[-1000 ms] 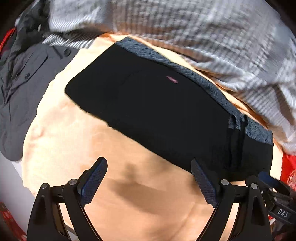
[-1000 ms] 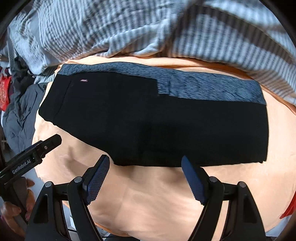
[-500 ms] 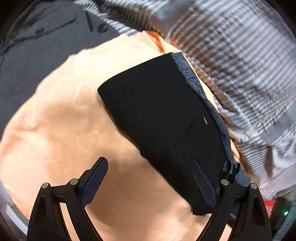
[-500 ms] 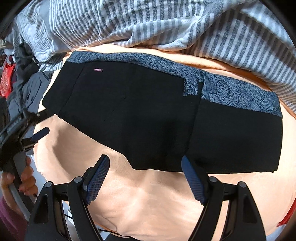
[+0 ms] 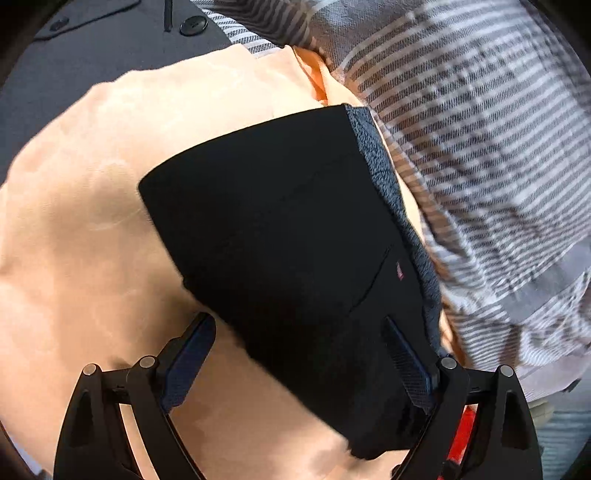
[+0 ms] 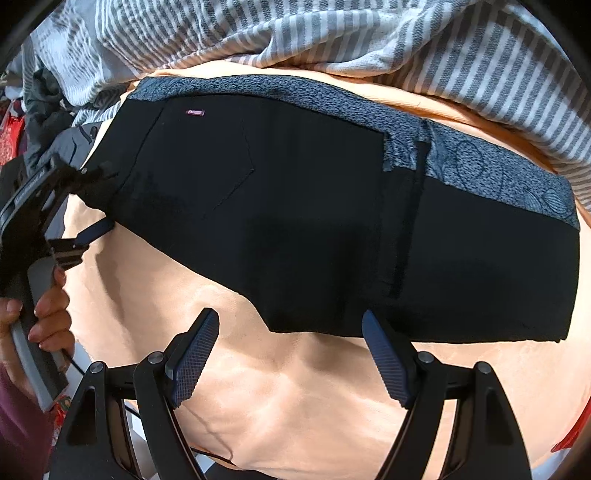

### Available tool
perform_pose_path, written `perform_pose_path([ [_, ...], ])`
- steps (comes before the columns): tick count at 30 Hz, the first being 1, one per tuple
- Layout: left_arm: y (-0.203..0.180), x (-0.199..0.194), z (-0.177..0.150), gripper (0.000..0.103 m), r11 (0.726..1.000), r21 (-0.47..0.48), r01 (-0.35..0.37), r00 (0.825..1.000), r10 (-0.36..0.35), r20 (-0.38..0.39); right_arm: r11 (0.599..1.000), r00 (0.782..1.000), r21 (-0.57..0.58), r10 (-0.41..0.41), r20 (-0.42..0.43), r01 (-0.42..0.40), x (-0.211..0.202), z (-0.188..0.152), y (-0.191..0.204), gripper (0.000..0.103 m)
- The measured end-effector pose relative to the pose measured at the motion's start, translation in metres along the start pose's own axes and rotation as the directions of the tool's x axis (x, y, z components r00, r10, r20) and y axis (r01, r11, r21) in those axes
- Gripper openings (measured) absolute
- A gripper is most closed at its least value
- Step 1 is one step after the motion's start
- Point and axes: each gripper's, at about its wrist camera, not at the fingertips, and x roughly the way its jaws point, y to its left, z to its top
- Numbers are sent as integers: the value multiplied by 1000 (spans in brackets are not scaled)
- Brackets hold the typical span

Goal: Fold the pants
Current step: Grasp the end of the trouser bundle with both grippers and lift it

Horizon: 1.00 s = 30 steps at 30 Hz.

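The left hand-held gripper (image 5: 299, 354) has swung round and dropped to the left end of the black pants (image 6: 332, 206), its jaws apart astride that edge. The right hand-held gripper (image 6: 290, 354) has sunk closer to the pants' near hem, jaws apart, empty. The pants lie flat on the peach sheet (image 6: 295, 398), with the striped blanket (image 6: 332, 33) beyond them.

Bright, even light on both views, soft shadows on the orange sheet (image 6: 295, 387) beneath the fingers, motion blur across the striped blanket (image 5: 480, 155) at right, strong fisheye bending, dark vignetted corners
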Motion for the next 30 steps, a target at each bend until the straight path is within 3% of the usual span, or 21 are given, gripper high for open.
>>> perform_pose_path([
  [3,-5,1,5,92,999,8,48,999,-48,8,1000,1000,0,6,5,-6,0,2,2,83],
  [11,-12,13,9,92,999,6,37,999,-37,29,1000,999,-7,27,24,-27,-3,9,7,83],
  [13,-20,13,8,73,997,43,-70,997,68,39,999,999,-7,32,24,-32,-4,12,7,83],
  [14,-28,13,6,51,980,88,-177,983,172,56,999,999,-7,36,24,-36,-5,15,7,83],
  [15,-31,13,5,40,969,112,-220,974,214,70,999,999,-8,38,26,-38,-6,17,7,83],
  [18,-41,6,0,31,953,170,-251,966,234,113,998,997,-13,55,46,-54,-19,27,5,83],
  [20,-58,3,-8,30,914,256,-314,946,279,165,997,996,-18,76,53,-75,-31,39,6,83],
  [22,-81,1,-22,29,840,364,-403,911,329,249,995,994,-27,93,54,-92,-40,53,7,83],
  [25,-98,-1,-37,29,759,447,-475,876,355,328,990,990,-60,134,46,-131,-58,86,18,83],
  [30,-118,6,-60,29,592,565,-575,817,374,439,966,969,-78,246,-32,-248,-68,142,51,84],
])
